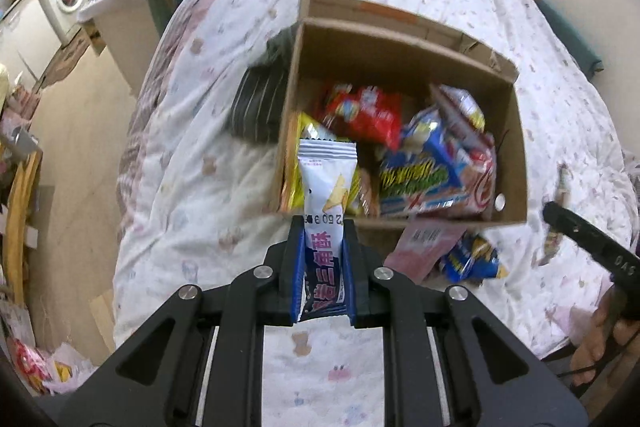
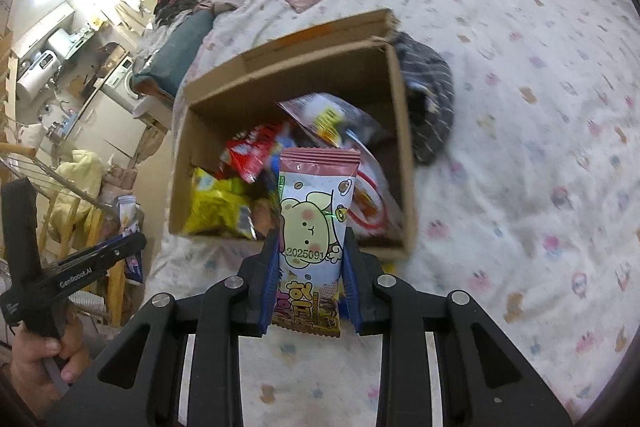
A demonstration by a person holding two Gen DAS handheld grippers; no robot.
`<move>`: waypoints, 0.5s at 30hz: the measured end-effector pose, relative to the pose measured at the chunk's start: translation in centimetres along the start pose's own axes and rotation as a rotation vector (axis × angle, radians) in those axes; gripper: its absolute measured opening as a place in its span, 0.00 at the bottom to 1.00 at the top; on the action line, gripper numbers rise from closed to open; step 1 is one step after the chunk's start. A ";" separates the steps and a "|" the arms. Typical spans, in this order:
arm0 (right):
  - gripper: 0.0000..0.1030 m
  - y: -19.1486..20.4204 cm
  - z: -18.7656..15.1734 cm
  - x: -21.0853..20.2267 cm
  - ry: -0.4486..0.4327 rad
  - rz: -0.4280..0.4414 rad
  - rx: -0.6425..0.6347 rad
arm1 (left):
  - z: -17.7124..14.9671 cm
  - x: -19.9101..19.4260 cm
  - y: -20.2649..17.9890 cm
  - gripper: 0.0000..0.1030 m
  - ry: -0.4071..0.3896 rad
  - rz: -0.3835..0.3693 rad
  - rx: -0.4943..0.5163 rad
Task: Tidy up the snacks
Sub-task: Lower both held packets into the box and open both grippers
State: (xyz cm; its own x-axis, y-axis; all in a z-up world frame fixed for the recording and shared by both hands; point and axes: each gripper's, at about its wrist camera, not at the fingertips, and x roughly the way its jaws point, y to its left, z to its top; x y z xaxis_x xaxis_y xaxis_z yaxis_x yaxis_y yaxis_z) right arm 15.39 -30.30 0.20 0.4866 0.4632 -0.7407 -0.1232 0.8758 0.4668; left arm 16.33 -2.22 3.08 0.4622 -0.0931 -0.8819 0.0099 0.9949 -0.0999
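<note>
here, left hand-held gripper (image 1: 322, 239) pinching glossy white packet (image 1: 327, 183), right hand-held gripper (image 2: 311, 251) clamping pink pouch (image 2: 314, 219) (crinkled)

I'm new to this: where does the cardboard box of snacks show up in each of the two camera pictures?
Left wrist view: the cardboard box sits right of centre on the bed, just beyond the white snack packet in the left hand-held gripper.
Right wrist view: the box sits at centre, behind the pink snack packet in the right hand-held gripper.
Shared landmark: the dark striped cloth beside the box.
</note>
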 end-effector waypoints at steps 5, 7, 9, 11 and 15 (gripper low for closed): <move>0.29 3.1 2.6 1.8 -0.028 0.042 -0.016 | 2.3 1.1 -1.6 0.13 -0.027 -0.001 0.056; 0.29 4.1 3.5 2.5 -0.033 0.058 -0.028 | 3.0 1.7 -1.8 0.13 -0.028 -0.007 0.058; 0.29 4.9 4.3 3.1 -0.037 0.072 -0.028 | 3.6 2.2 -1.8 0.13 -0.028 -0.019 0.050; 0.29 5.3 4.7 3.6 -0.044 0.073 -0.032 | 3.9 2.8 -1.6 0.13 -0.040 -0.040 0.037; 0.29 5.5 5.0 5.4 -0.023 0.067 -0.041 | 4.2 4.2 -1.0 0.13 -0.030 -0.058 -0.002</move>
State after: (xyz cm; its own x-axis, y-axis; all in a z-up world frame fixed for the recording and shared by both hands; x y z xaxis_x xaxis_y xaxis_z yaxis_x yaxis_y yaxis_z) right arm 21.66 -23.64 1.21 0.4955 0.5179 -0.6973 -0.1913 0.8482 0.4939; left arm 21.97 -3.46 1.40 0.4870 -0.1490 -0.8606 0.0355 0.9879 -0.1510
